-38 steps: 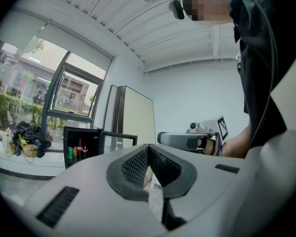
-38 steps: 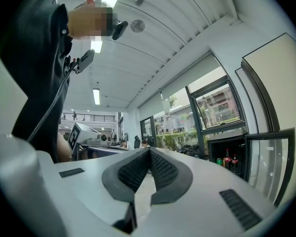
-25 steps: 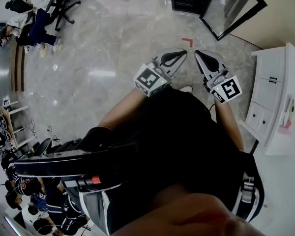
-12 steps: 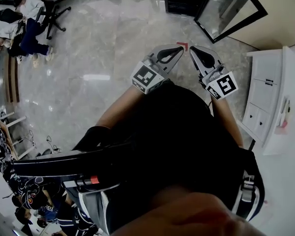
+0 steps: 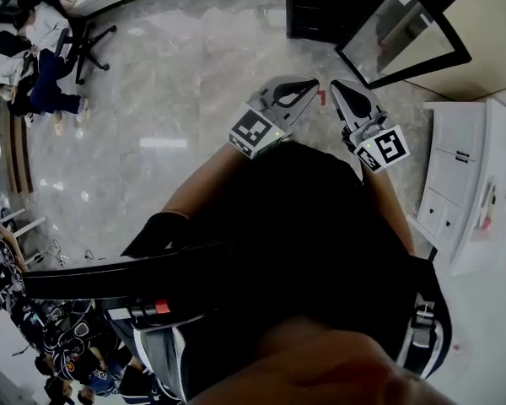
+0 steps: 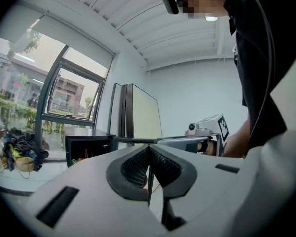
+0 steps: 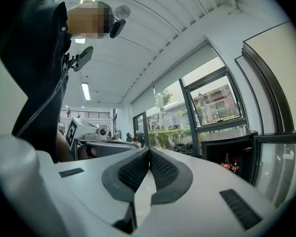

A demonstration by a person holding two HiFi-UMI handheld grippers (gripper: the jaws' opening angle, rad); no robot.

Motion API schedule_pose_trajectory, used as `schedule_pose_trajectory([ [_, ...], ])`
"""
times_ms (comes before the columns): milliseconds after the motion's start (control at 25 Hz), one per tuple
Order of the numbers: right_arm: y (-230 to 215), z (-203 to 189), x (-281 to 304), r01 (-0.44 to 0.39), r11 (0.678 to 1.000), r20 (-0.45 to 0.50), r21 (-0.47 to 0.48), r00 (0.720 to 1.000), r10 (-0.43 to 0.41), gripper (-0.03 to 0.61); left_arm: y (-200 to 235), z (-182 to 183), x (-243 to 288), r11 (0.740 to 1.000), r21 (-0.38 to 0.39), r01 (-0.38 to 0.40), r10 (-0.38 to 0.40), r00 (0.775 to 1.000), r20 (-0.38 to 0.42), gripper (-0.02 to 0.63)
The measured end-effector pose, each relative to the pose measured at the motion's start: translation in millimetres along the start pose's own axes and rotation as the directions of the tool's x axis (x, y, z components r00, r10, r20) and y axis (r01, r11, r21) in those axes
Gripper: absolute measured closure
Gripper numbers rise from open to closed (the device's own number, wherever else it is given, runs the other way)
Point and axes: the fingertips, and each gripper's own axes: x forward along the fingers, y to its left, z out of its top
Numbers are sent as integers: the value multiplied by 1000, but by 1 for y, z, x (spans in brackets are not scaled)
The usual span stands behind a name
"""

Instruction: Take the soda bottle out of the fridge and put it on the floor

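A small black fridge (image 5: 320,7) stands on the floor ahead, its glass door (image 5: 405,32) swung open to the right. In the right gripper view the fridge (image 7: 227,147) holds two dark soda bottles (image 7: 227,161) with red caps. The left gripper view shows the same fridge (image 6: 89,147) at the left, its contents too small to name. My left gripper (image 5: 314,83) and right gripper (image 5: 336,84) are held side by side in front of me, short of the fridge. Both are shut and empty, as seen on the left gripper (image 6: 149,147) and right gripper (image 7: 149,149).
A red tape mark (image 5: 321,97) lies on the marble floor between the gripper tips. A white drawer cabinet (image 5: 455,184) stands close at the right. People sit on office chairs (image 5: 34,66) far left. Windows run behind the fridge.
Both grippers and I have moved toward the fridge; it and its open door sit larger and nearer in the head view. The red floor mark is now at the gripper tips. Jaws stay shut.
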Motion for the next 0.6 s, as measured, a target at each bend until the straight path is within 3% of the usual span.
schedule_pose_trajectory([
  [280,-30,-3,42,11,1000,-19,18,1000,-11,568,55,1,9,1000,-13,-12,12,1000,-7,612],
  [600,-111,-26,65,-24,1000,-11,17,1000,24,568,105,-27,69,997,-25,-68,68,997,-25,612],
])
